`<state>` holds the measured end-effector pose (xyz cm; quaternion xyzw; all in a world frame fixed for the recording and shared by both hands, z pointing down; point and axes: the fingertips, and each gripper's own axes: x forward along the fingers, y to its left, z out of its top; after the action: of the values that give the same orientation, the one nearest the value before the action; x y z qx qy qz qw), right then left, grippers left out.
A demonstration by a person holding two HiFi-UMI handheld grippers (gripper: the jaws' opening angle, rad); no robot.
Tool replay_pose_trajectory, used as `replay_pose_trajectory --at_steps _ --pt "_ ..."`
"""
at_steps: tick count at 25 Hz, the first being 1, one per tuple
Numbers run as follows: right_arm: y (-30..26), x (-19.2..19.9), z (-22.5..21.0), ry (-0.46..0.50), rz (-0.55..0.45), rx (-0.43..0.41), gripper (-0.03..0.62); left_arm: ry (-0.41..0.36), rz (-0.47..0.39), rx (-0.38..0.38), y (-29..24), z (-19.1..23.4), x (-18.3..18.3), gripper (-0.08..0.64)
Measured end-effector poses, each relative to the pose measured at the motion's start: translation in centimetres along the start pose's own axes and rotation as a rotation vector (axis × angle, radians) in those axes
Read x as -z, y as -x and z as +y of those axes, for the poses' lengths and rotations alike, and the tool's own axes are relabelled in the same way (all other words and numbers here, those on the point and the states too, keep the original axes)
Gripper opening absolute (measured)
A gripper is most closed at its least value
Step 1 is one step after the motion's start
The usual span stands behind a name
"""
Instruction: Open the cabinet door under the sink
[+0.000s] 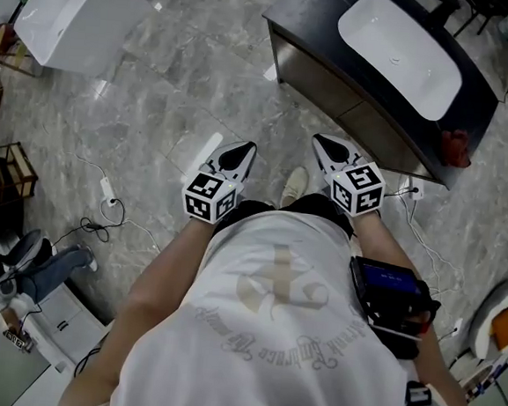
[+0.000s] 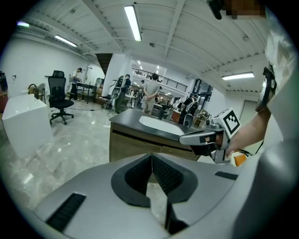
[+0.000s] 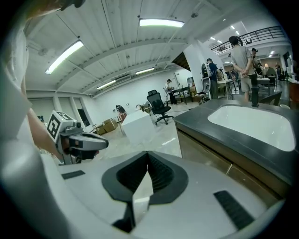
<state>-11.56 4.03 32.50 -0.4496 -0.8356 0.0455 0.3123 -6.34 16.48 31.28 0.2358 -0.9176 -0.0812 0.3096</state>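
At 1 o'clock in the head view: dark-topped vanity cabinet [image 1: 292, 20], standing on grey marbled floor [image 1: 176, 85], apart from both tools.

Cabinet door [image 1: 380, 129]: brown flat front under the countertop, shut and flush. The right gripper view alone shows the thin seam between panels, at 4 o'clock. The left gripper view shows the front square-on, at 9 o'clock from centre.

Left gripper [image 1: 244, 148]: jaws closed together, nothing held, pointing toward 1 o'clock.

Right gripper [image 1: 321, 142]: jaws closed together, nothing held, just beside the left one, nearer the cabinet.

Sink basin [image 1: 400, 51]: white oval bowl set in the countertop; only a small drain mark shows inside.

Head view only: white box [image 1: 76, 19] at 10 o'clock; red object [image 1: 458, 147] by the cabinet's near corner at 3 o'clock; cables on the floor at 8 o'clock.

Gripper views only: black office chair [image 2: 58, 95], ceiling strip lights [image 2: 133, 21], people standing beyond the cabinet.
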Motion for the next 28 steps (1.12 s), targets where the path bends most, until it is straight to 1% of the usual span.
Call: replay_pose_trajectory --at_steps 3,6,10,15,20,24,28 --pt "-0.1 0.3 -0.4 0.015 0.024 0.009 0.014 0.014 -0.01 -0.011 0.2 -0.2 -0.7 0.014" --pt "-0.2 0.4 -1.1 0.027 0.04 0.025 0.014 0.046 -0.005 -0.003 0.1 -0.6 -1.1 0.014" --pt "-0.9 0.7 -2.2 0.029 0.069 0.086 0.014 0.05 0.013 0.02 -0.3 -0.6 -0.9 0.014" --pt "-3.5 2.7 -4.3 0.024 0.115 0.178 0.014 0.057 0.064 0.05 -1.6 2.0 1.0 0.014" --pt "-5.6 4.1 -6.5 0.073 0.199 0.299 0.014 0.08 0.1 0.074 -2.9 5.3 3.6 0.014" --pt "-6.9 4.7 -8.2 0.098 0.226 0.337 0.014 0.094 0.112 0.081 -4.6 7.4 5.2 0.014" --pt "-7.5 5.1 -9.9 0.11 0.239 0.392 0.014 0.093 0.128 0.115 -5.6 7.8 6.9 0.014"
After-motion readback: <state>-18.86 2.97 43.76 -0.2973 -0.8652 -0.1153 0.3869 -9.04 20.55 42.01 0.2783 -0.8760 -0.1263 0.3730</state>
